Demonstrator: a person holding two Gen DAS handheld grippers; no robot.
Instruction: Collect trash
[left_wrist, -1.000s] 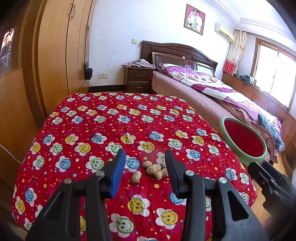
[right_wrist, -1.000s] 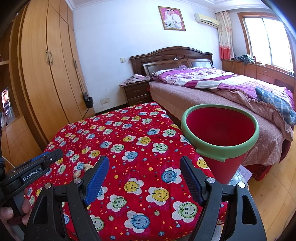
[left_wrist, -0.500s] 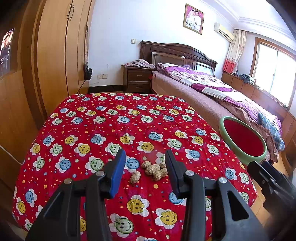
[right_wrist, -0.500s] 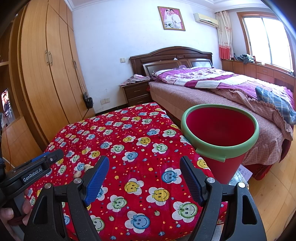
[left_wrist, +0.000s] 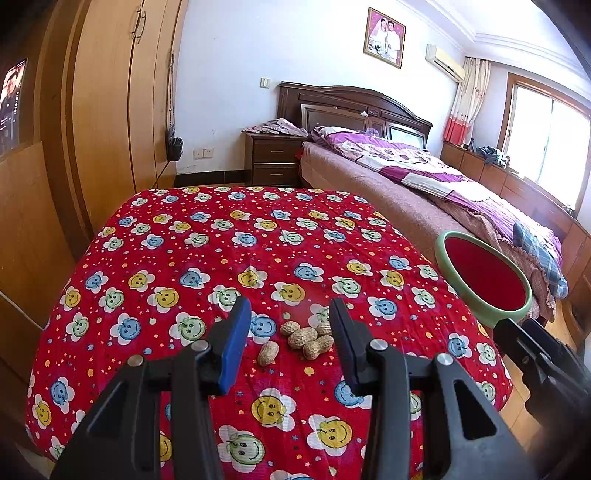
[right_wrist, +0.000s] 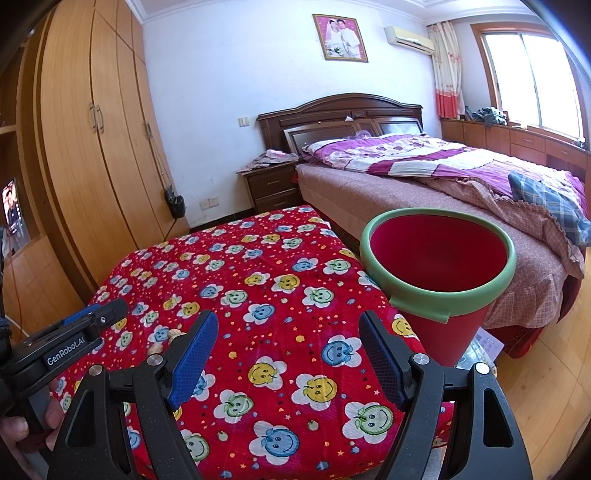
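Several peanuts (left_wrist: 303, 338) lie in a small pile on the red smiley-flower cloth (left_wrist: 221, 258) near the table's front. My left gripper (left_wrist: 290, 330) hovers just in front of them, open, with nothing between its blue pads. A red bin with a green rim (right_wrist: 437, 266) stands off the table's right edge. My right gripper (right_wrist: 286, 350) is open over the cloth's front right part, left of the bin, holding nothing. In the right wrist view the peanuts (right_wrist: 162, 341) show only partly, behind the left gripper's body (right_wrist: 66, 343).
A bed with purple bedding (right_wrist: 443, 177) runs along the right, close behind the bin (left_wrist: 484, 273). A wooden wardrobe (left_wrist: 110, 110) lines the left wall and a nightstand (left_wrist: 273, 162) stands at the back. A hand (right_wrist: 22, 424) holds the left gripper's handle.
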